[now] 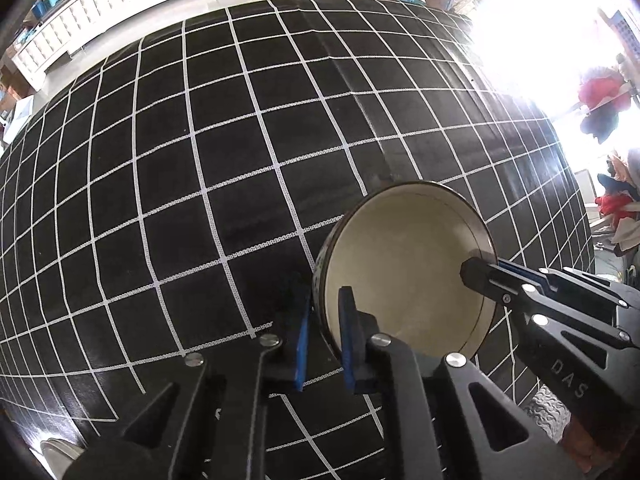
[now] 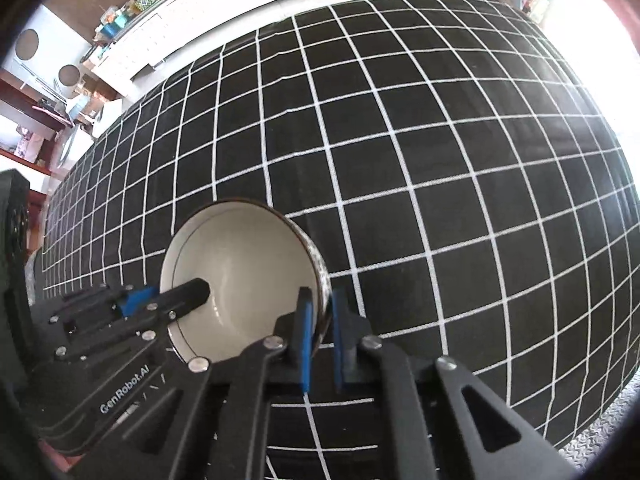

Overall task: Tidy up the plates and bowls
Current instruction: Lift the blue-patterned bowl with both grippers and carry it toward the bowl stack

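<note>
Gripped from two sides: a round cream-white ceramic bowl with a dark patterned outer wall and thin dark rim line (image 1: 404, 268), held over the black tablecloth with a white grid (image 1: 200, 160).

Left wrist view: left gripper (image 1: 326, 332) narrowed onto the bowl's near-left rim, one blue-padded finger (image 1: 303, 344) outside the wall, the other inside against the cream surface. Bowl just ahead and to the right of these fingers, tilted so its opening faces back toward the camera. Reaching in from the right, the right gripper (image 1: 480, 276), its black fingertip lying over the far-right rim and into the bowl.

Right wrist view: same bowl (image 2: 240, 264) ahead and to the left of the right gripper (image 2: 320, 336), which pinches the near-right rim, blue pad (image 2: 306, 340) inside, the other finger outside the patterned wall. Opposite rim clamped by the left gripper (image 2: 192, 294), entering from the left with a black finger extending into the bowl's interior.

Beyond the cloth's far edge, well apart from both tools: a long white low cabinet (image 2: 192, 4) and cluttered shelves, partly washed out by strong glare at the right.
</note>
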